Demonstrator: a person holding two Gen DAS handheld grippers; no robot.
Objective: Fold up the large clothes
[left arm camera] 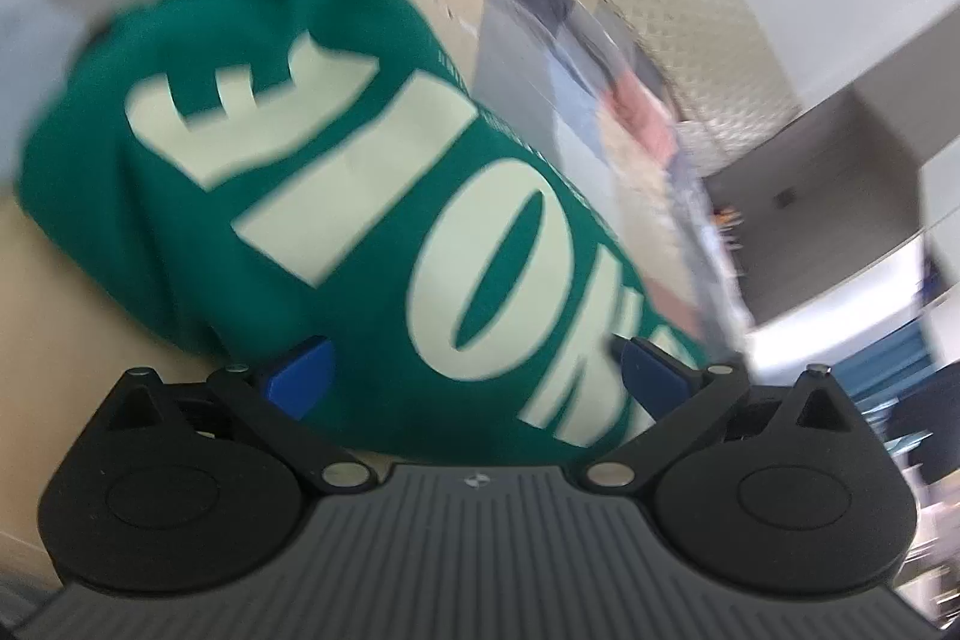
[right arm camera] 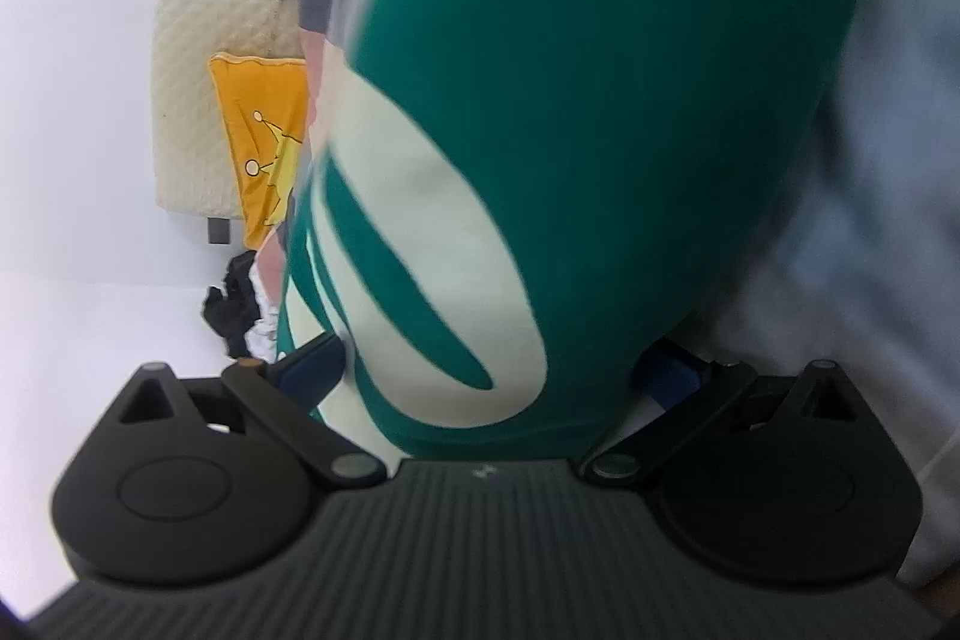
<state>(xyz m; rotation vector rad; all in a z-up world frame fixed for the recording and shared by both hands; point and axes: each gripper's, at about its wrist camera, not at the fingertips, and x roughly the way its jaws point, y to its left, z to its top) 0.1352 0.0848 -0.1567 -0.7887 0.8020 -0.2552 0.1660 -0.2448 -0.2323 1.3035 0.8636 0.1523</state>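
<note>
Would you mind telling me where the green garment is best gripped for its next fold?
Probably at the near edge of the green garment, coming in low from the camera side. That edge lies between the wide-open fingers of the left gripper; the printed middle bulges and offers no thin edge.

Green garment (right arm camera: pixel 600 100) motion-blurred; hides right gripper's far finger tip.

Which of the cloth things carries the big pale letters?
The green garment right in front of both cameras; the orange-yellow cushion bears thin line drawings, and the dark crumpled cloth is plain.
</note>
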